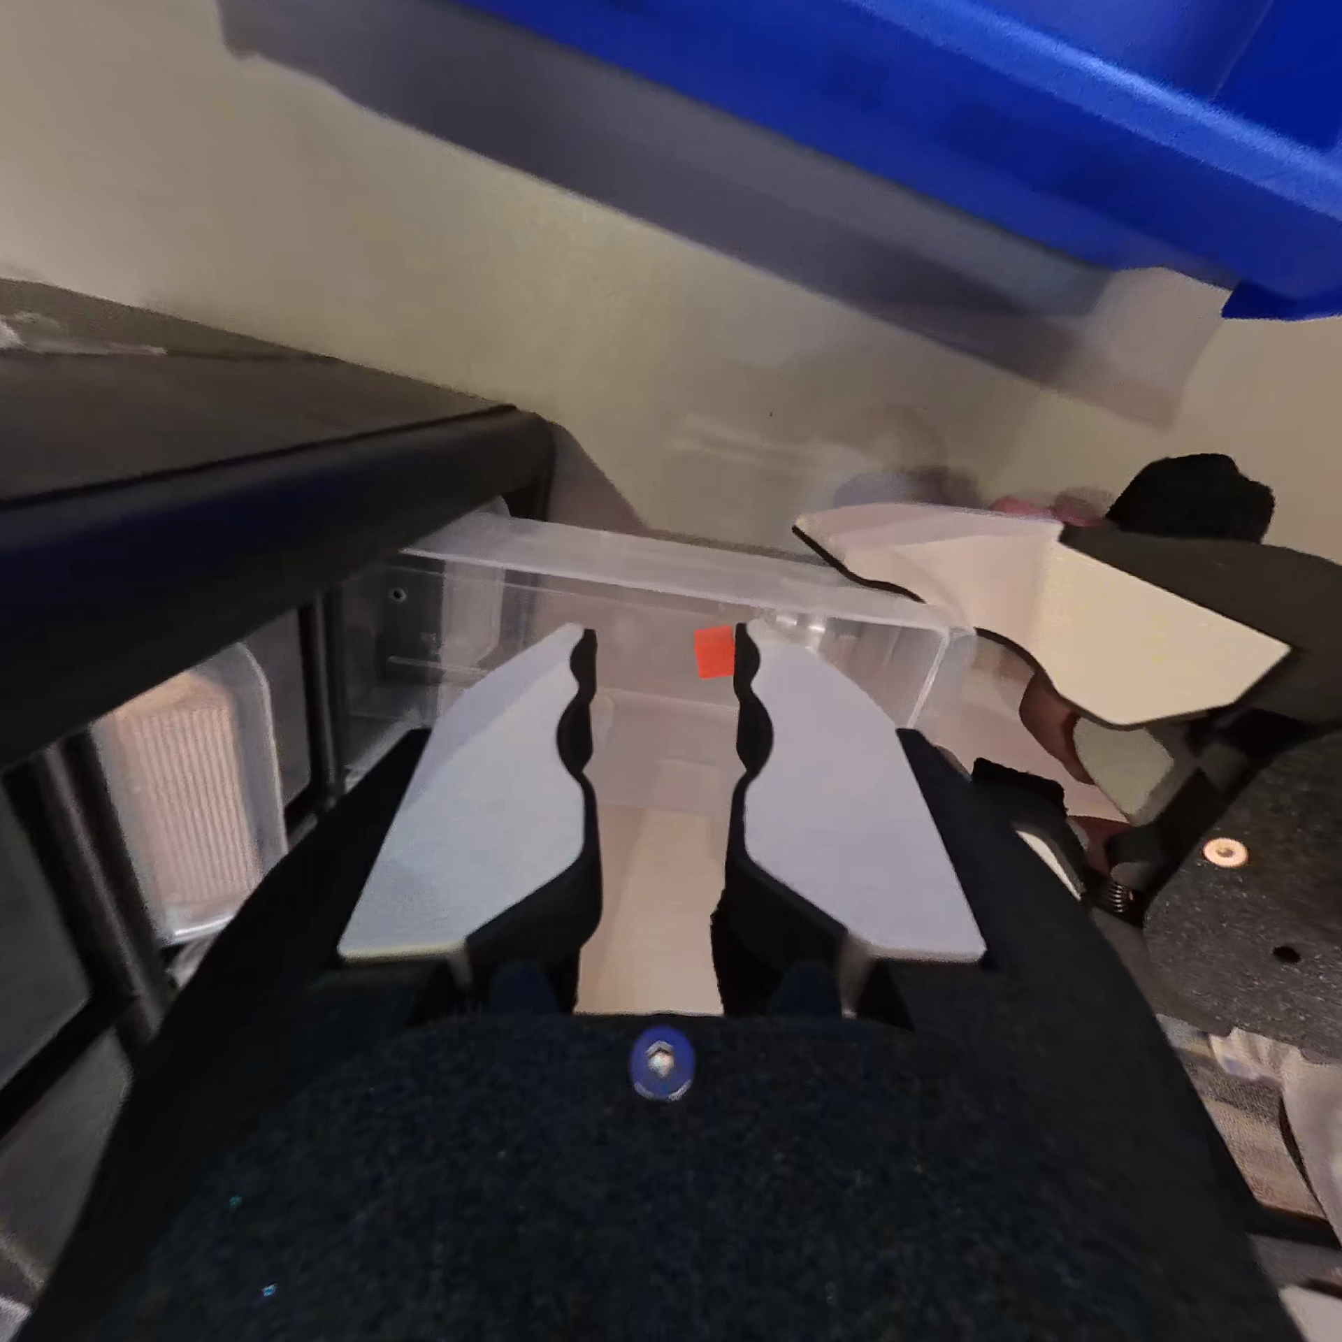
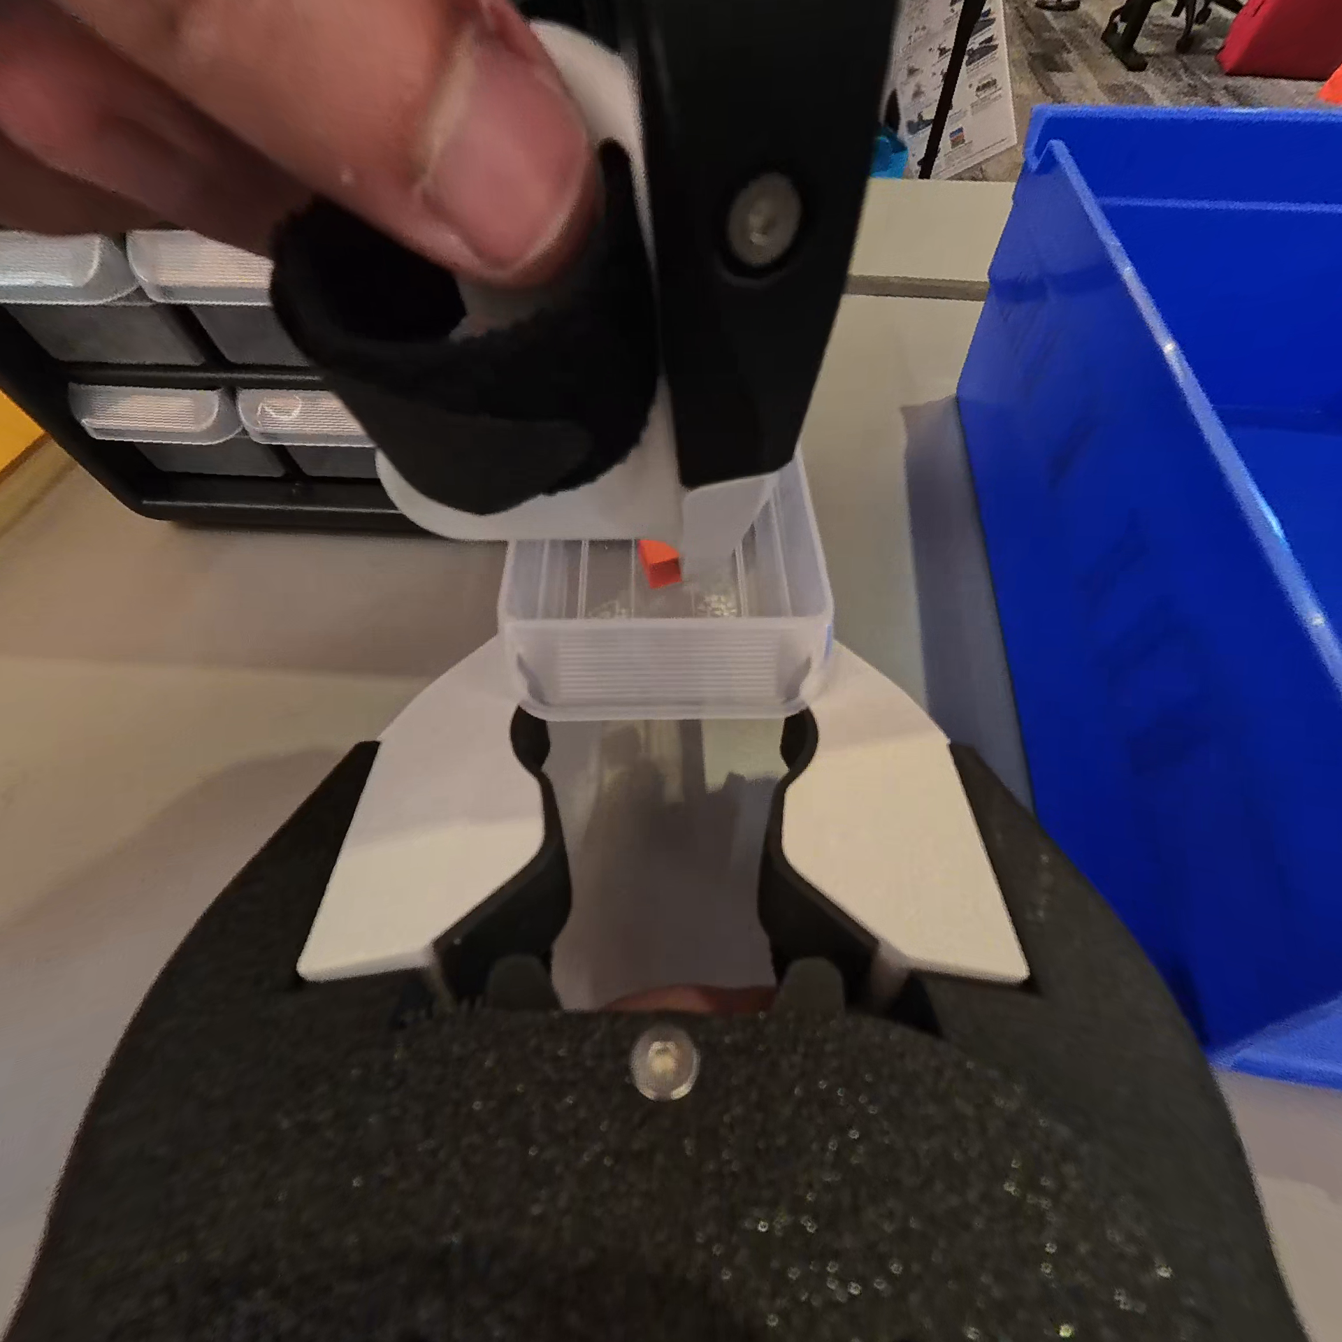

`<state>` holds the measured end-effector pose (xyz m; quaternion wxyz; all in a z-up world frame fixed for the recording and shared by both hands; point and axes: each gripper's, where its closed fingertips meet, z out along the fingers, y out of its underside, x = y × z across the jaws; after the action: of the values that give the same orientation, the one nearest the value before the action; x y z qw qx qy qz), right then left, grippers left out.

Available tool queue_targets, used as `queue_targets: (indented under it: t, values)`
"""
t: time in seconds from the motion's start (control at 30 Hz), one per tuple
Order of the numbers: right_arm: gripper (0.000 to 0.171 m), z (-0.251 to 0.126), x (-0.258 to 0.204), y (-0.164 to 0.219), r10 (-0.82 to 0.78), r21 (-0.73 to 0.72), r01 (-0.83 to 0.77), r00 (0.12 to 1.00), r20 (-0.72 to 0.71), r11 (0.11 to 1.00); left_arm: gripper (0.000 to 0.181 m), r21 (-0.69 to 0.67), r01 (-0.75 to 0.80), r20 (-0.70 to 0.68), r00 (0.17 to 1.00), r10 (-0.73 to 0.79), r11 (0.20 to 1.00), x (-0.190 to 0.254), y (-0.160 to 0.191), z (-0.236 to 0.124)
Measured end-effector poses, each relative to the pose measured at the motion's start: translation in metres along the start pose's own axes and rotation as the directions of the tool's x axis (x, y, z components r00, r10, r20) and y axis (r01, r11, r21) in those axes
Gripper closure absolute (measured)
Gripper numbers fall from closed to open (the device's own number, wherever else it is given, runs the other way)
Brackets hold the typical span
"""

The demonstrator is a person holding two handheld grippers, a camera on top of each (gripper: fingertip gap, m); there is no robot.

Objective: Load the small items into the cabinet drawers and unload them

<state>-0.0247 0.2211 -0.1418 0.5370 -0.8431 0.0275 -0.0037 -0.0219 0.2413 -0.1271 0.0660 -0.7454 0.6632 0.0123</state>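
A clear plastic drawer [image 2: 664, 657] is out of the cabinet, with a small orange cube [image 2: 661, 565] inside. My right gripper [image 2: 664, 682] grips the drawer's front end, one finger on each side. In the left wrist view the drawer [image 1: 653, 574] lies crosswise ahead, with my right gripper [image 1: 1017, 653] at its right end. My left gripper [image 1: 667, 643] is open and reaches into the drawer. The cube [image 1: 712, 652] sits between its tips, close to the right one. In the right wrist view a left fingertip [image 2: 715, 523] comes down beside the cube, with a thumb on the gripper above.
The black cabinet [image 2: 181, 497] with several clear drawers stands at the back left, and close on the left in the left wrist view [image 1: 218, 523]. A large blue bin [image 2: 1162, 508] stands right of the held drawer on the pale table [image 2: 218, 653]. Less than 4 cm separates the two grippers' tips. Both grippers' tips are roughly 20 cm from the black cabinet [image 2: 181, 497].
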Motion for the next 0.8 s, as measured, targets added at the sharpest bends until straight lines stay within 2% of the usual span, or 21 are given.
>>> queue_targets:
  t: [0.07,0.2,0.33,0.5,0.57,0.67,0.8]
  values:
    - [0.109,0.000,0.000,0.000,-0.004,-0.002,0.004,1.000,-0.005,1.000,0.158,-0.042,0.008,-0.013,1.000,-0.008,0.999,0.003,0.003,0.001]
    - [0.109,0.000,0.000,0.000,-0.005,-0.001,0.005,1.000,-0.004,1.000,0.171,-0.121,0.001,-0.006,1.000,-0.002,0.993,0.005,0.008,0.002]
    - [0.109,0.000,0.000,0.000,0.003,0.000,-0.003,1.000,0.005,1.000,0.171,-0.137,0.011,-0.013,1.000,-0.013,0.990,0.006,0.009,0.001]
    - [0.109,0.000,0.000,0.000,-0.004,-0.001,0.004,1.000,0.002,1.000,0.171,-0.086,0.022,-0.026,0.999,-0.024,0.996,0.007,0.006,-0.011]
    - [0.109,0.000,0.000,0.000,0.000,0.000,0.000,1.000,0.006,1.000,0.171,-0.033,0.028,-0.044,0.999,-0.030,0.999,0.008,0.005,-0.024]
    - [0.109,0.003,0.001,-0.001,-0.009,0.000,0.009,1.000,0.008,1.000,0.171,0.132,0.078,-0.061,0.996,-0.071,0.988,0.006,0.003,-0.056]
    - [0.109,0.011,0.001,-0.009,-0.045,-0.022,0.045,0.999,-0.002,0.999,0.171,0.414,0.167,-0.132,0.984,-0.123,0.895,0.015,0.021,-0.105]
